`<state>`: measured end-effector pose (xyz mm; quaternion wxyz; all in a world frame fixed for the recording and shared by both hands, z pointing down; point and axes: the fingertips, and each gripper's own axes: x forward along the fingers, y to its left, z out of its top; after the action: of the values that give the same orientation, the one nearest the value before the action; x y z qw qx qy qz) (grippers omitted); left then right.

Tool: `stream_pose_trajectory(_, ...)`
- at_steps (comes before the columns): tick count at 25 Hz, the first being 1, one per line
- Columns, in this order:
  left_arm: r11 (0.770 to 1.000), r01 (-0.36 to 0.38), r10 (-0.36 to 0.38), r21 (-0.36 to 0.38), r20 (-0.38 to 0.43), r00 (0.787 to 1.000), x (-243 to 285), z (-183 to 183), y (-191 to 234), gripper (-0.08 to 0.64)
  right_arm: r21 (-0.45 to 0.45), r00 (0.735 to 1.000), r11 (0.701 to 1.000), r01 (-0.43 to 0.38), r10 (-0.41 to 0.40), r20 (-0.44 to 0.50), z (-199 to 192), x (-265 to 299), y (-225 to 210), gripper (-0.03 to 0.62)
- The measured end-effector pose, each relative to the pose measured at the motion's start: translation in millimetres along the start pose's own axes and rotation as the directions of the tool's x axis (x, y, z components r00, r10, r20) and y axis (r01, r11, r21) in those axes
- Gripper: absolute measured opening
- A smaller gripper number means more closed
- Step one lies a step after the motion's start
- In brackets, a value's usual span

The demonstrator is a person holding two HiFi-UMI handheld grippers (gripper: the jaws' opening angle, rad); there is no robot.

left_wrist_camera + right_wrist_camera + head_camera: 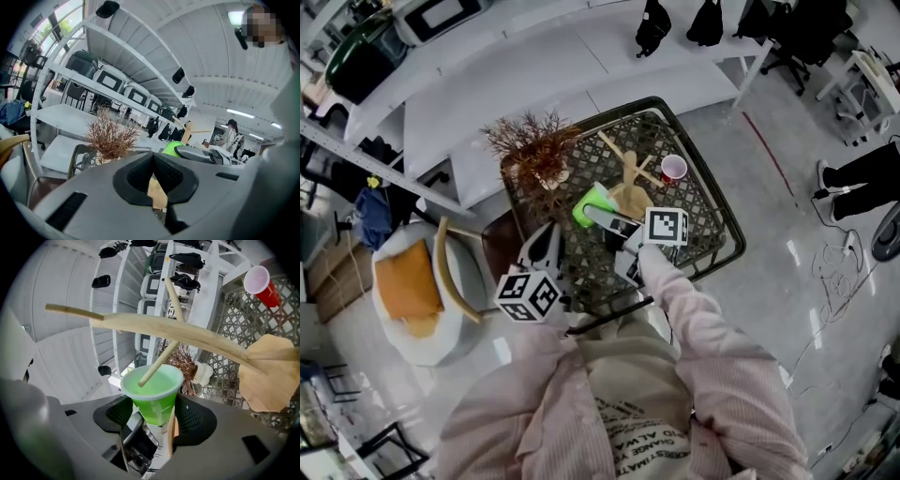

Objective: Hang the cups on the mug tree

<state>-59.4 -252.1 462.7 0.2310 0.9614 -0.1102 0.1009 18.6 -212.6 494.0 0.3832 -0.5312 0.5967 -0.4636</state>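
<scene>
Between the right tongs (152, 414), which are spread wide, sits the green cup (152, 389), pinched low on its wall with its mouth facing away from them. Just ahead, one peg (158, 361) of the mug tree (187, 333) seems to poke just inside that mouth. The tree's flat base (268, 377) lies to the right of the tongs on the mesh bench (220, 363), and a red cup (261, 283) sits further out.

The step in hand looks like threading the cup onto the peg. To do it well, I would slide the cup along the peg's own line, keeping the peg centred in the mouth so the rim does not catch. I would push until the cup sits deep, then let the peg take the weight before easing the tongs apart. The cup looks thin and soft, so the squeeze should stay light, and the tree looks light enough to be nudged over.

The left tongs (152, 158) have their tips pressed together on nothing and wait left of the tree, free to steady its base.

Only the right gripper view shows the peg meeting the mouth; from the head view the cup and the marker cube (666, 227) cover that spot. The head view alone shows both tongs, the dried plant (534, 150) and the red cup beyond the tree, though not whether that cup stands or hangs.
</scene>
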Motion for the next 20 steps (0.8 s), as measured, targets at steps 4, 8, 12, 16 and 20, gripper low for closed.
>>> stream_pose_trajectory(4,1.000,-0.014,0.014,0.001,0.006,1.000,2.0,-0.2,-3.0,-0.002,0.100,1.000,0.995,-0.025,0.023,0.014,1.7,-2.4,-0.8,0.273)
stream_pose_trajectory(8,1.000,-0.021,0.021,0.004,0.008,1.000,5.6,0.1,-5.1,-0.002,0.136,0.998,0.989,-0.059,0.054,0.038,9.8,-3.9,-3.1,0.273)
stream_pose_trajectory(12,1.000,-0.025,0.024,0.007,0.008,1.000,8.5,0.4,-10.3,-0.002,0.192,0.994,0.977,-0.096,0.084,0.067,17.1,-6.9,-2.1,0.273)
stream_pose_trajectory(16,1.000,-0.026,0.026,0.010,0.008,1.000,12.9,-0.4,-13.7,-0.002,0.250,0.991,0.960,-0.126,0.108,0.085,22.5,-7.6,-2.9,0.273)
stream_pose_trajectory(20,0.999,-0.030,0.030,0.012,0.009,1.000,15.6,-1.6,-17.3,-0.002,0.299,0.987,0.943,-0.148,0.124,0.099,26.5,-9.9,-5.1,0.273)
